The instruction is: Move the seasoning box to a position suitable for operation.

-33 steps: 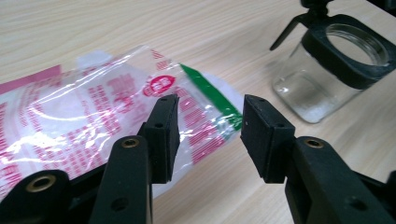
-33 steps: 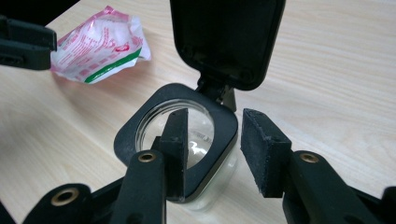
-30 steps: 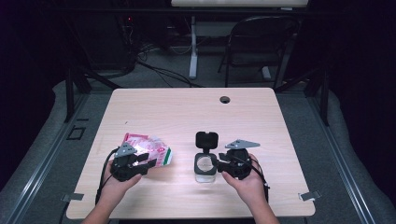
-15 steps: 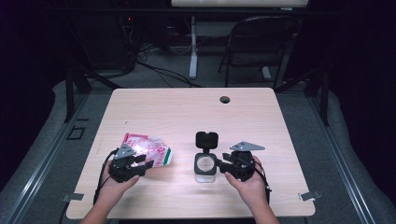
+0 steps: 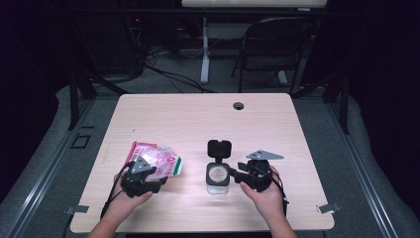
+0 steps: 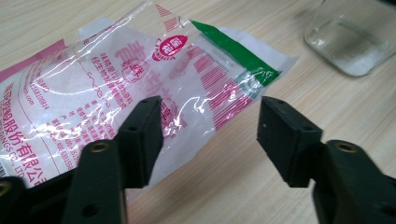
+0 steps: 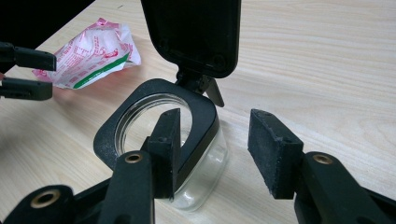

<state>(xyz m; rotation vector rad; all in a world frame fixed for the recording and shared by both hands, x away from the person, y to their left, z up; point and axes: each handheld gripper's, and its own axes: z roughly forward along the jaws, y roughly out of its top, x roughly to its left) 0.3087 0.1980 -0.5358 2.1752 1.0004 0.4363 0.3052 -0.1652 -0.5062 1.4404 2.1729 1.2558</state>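
A pink, white and green plastic packet lies flat on the table's left side. My left gripper is at its near edge, open. In the left gripper view the packet runs under the left jaw of that gripper, and nothing is pinched. A clear glass jar with a black rim has its flip lid standing up. My right gripper is open at the jar's right. In the right gripper view this gripper has its left jaw over the mouth of the jar and its right jaw outside.
The wooden table has a round cable hole near its far edge. A chair and cables stand on the floor beyond. The left gripper's jaws show at the left edge of the right gripper view, beside the packet.
The right gripper has drifted slightly right; the left gripper has eased slightly toward the near edge. Packet and jar have not moved.
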